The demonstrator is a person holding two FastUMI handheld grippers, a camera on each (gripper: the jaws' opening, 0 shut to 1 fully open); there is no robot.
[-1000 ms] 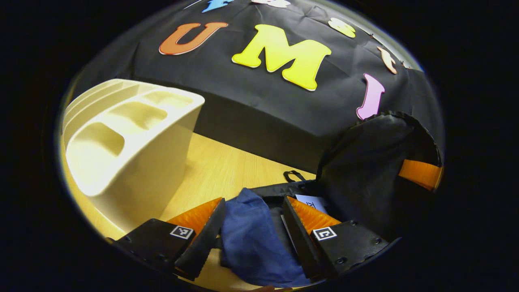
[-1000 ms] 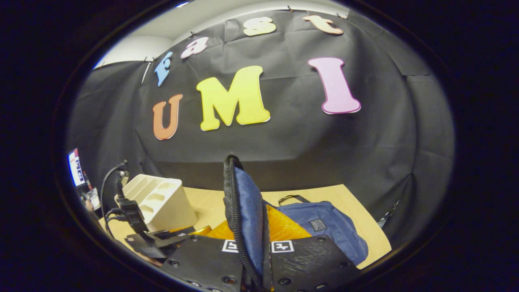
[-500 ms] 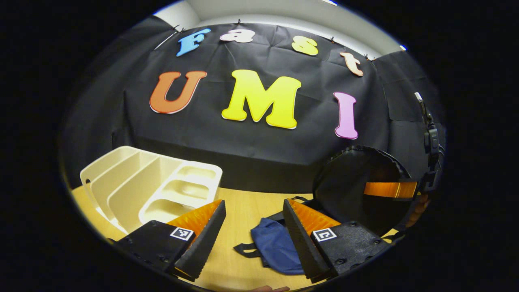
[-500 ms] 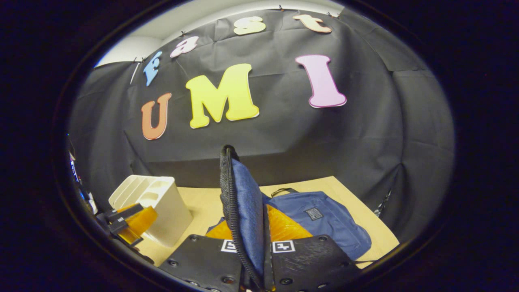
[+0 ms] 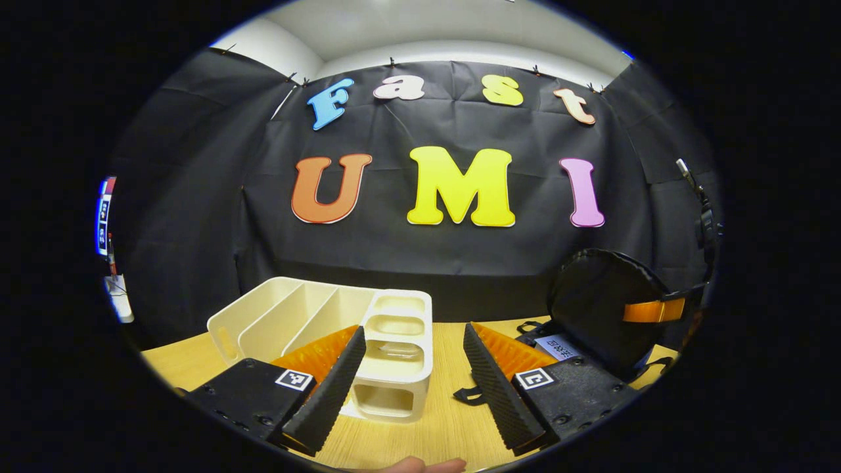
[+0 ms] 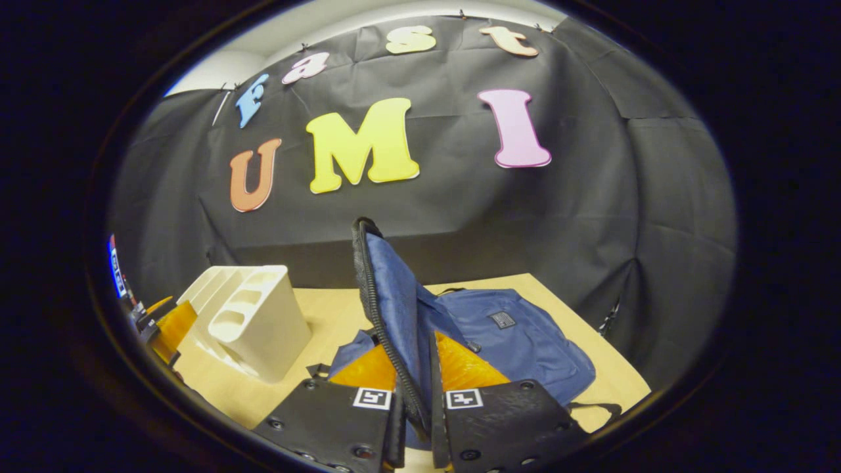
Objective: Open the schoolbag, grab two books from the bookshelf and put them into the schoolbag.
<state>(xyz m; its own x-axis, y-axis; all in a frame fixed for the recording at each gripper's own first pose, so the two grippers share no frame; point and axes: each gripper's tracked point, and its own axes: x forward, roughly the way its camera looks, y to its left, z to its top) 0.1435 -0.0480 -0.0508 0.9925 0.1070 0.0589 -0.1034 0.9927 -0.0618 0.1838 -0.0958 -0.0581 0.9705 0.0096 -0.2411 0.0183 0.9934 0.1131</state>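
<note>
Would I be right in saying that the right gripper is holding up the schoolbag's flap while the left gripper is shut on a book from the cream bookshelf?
Not quite. The right gripper does hold the schoolbag's flap up, but the left gripper is open with nothing between its fingers, as the left gripper view shows. The cream bookshelf stands just ahead of it.

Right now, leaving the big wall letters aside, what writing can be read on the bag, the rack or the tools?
No text reads clearly.
White tag at the schoolbag opening: print too blurred.
Dark patch on the schoolbag front: too small.
Square marker on the left gripper: coded pattern, no words.
Bookshelf: no writing seen.
</note>
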